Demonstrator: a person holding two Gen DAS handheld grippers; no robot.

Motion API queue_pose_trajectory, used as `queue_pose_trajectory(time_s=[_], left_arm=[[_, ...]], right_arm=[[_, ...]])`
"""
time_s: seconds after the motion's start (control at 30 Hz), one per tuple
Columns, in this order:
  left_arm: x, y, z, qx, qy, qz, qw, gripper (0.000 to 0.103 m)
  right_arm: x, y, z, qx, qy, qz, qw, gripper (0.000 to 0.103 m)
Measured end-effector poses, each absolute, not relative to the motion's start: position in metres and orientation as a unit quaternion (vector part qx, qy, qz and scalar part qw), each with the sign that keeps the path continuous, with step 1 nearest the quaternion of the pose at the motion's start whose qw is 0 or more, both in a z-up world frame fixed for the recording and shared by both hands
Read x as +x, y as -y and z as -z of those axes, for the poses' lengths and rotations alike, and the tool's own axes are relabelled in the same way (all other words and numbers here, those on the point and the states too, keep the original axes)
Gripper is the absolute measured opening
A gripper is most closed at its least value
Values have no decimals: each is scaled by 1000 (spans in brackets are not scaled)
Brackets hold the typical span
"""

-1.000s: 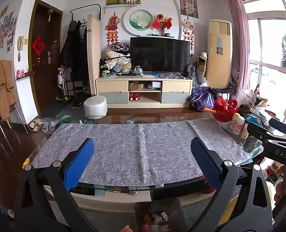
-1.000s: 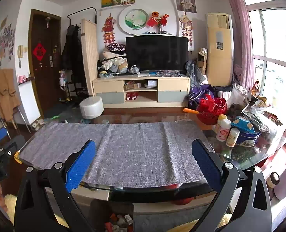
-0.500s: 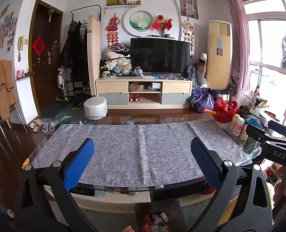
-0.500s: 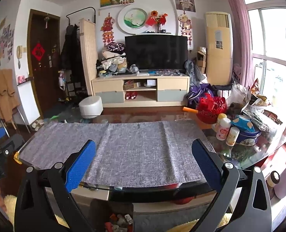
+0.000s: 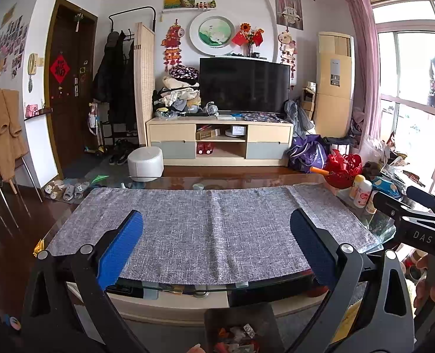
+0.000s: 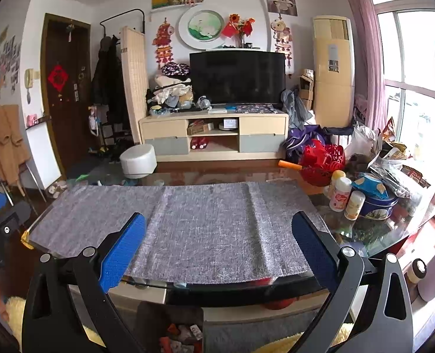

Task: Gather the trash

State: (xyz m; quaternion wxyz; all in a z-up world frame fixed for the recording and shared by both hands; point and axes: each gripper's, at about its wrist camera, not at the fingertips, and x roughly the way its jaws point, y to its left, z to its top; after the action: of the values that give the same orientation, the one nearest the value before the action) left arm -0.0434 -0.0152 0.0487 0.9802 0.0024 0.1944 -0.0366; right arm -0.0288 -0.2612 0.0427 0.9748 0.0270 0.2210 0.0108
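Note:
A grey woven mat (image 5: 205, 229) covers the glass coffee table (image 5: 247, 181); it also shows in the right wrist view (image 6: 205, 220). My left gripper (image 5: 216, 247) is open and empty, held over the mat's near edge. My right gripper (image 6: 217, 247) is open and empty, also at the near edge. A dark bin (image 5: 241, 332) with several crumpled scraps of trash stands on the floor below the table front; it shows in the right wrist view (image 6: 176, 332) too. The right gripper's body (image 5: 414, 229) appears at the right of the left wrist view.
Small white bottles (image 6: 339, 194), a blue tin (image 6: 376, 203), a red basket (image 6: 320, 161) and bags (image 6: 393, 161) crowd the table's right end. A white stool (image 5: 145, 164), a TV cabinet (image 5: 220, 144) and slippers (image 5: 64, 189) lie beyond the table.
Both grippers stay open and nearly still; the views shift only slightly.

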Motion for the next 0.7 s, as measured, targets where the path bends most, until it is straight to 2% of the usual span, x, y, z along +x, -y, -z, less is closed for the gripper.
queue_pose_trajectory(time_s=[0.7], left_arm=[[-43,17,-54,-1,-191,35,981,95]], right_arm=[[-26,266,-44,25,-226,-7,974,100]])
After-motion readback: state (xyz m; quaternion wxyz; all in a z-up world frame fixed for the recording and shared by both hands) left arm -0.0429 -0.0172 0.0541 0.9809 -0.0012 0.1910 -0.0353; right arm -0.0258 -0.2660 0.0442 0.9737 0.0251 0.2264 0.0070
